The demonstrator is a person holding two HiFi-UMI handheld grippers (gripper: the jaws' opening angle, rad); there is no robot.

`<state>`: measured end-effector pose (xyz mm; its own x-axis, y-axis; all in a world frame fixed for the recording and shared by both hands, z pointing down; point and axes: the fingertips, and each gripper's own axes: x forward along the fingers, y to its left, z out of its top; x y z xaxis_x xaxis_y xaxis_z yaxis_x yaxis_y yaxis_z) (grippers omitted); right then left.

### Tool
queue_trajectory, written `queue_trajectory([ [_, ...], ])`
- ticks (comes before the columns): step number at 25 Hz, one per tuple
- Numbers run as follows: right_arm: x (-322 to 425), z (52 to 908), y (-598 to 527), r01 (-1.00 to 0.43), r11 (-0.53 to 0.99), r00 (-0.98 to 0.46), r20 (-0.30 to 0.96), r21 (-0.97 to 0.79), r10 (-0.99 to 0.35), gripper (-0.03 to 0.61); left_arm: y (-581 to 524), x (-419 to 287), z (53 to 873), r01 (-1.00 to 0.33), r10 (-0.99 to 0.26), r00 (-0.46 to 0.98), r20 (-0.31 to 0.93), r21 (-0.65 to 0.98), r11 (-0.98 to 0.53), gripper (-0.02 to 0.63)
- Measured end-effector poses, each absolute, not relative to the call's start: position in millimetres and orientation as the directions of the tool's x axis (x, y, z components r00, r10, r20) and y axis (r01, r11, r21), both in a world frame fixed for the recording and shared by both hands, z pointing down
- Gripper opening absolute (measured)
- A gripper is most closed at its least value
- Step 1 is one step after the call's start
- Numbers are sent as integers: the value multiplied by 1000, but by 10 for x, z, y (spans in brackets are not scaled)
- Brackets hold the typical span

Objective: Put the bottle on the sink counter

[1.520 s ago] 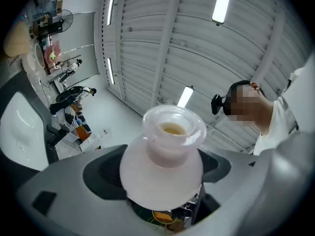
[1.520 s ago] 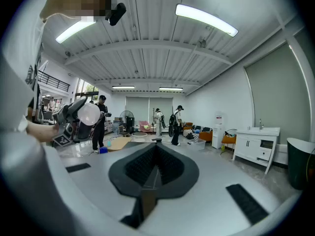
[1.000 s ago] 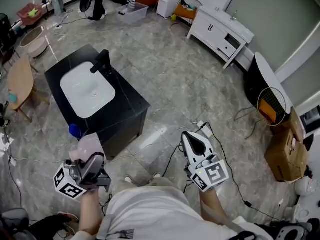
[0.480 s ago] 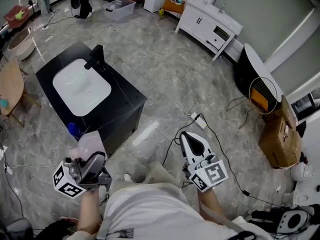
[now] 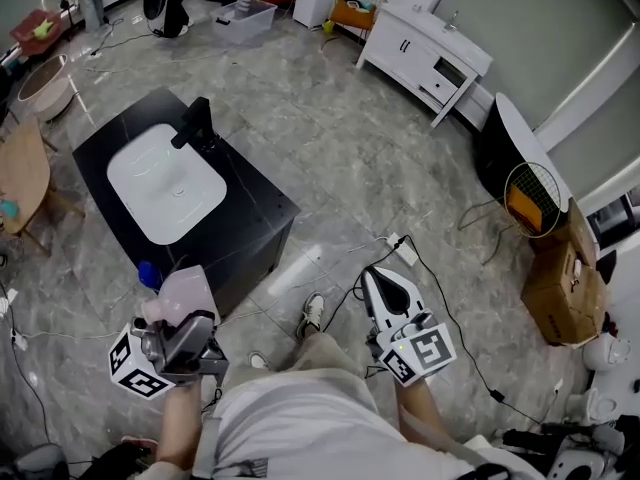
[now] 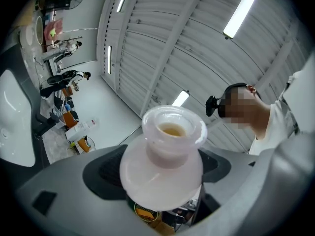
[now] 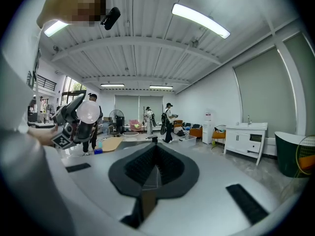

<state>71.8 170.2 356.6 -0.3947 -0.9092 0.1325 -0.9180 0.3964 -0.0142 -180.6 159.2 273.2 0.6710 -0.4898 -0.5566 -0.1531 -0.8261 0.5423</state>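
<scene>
- One pale pink bottle (image 5: 183, 293), and it is not on anything. The left hand-held gripper (image 5: 186, 320) has it clamped by its round belly, out over the floor just off the near corner of the black table (image 5: 250, 203). How would you finish this well?
- Carry it level. The mouth is open with no cap, so I'd judge that a tilt could spill whatever is inside. Aim for the bare black top toward the right corner, clear of the white sink (image 5: 165, 183) and away from the faucet (image 5: 192, 123) by the far corner. Lower it until the base sits flat, and only then let the jaws part. Draw straight back so that no pad drags it over.
- And the right hand-held gripper (image 5: 386, 284)?
- Its jaws are together with nothing in them, and it is over the floor, well apart from the table. I'd say it has no part in this step.
- What does one view give that another doesn't?
- Only the head view shows the table and where the bottle is in relation to it. The left gripper view shows the thick lip and a yellowish tint inside the neck, too small to see from above. The right gripper view catches the bottle side-on, at its left edge.
</scene>
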Motion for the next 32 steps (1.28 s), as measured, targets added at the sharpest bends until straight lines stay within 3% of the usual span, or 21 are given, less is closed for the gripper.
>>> queue_trajectory([
  [20,1649,3745,-553,-750,653,-662,121,-107,-740,11,201,-867,2601,-352,-656,494,-571,558,-751,411],
  [32,1480,3804,-941,-690,709,-723,122,-145,-679,11,-89,-801,2646,-397,-696,478,-536,574,-716,411],
])
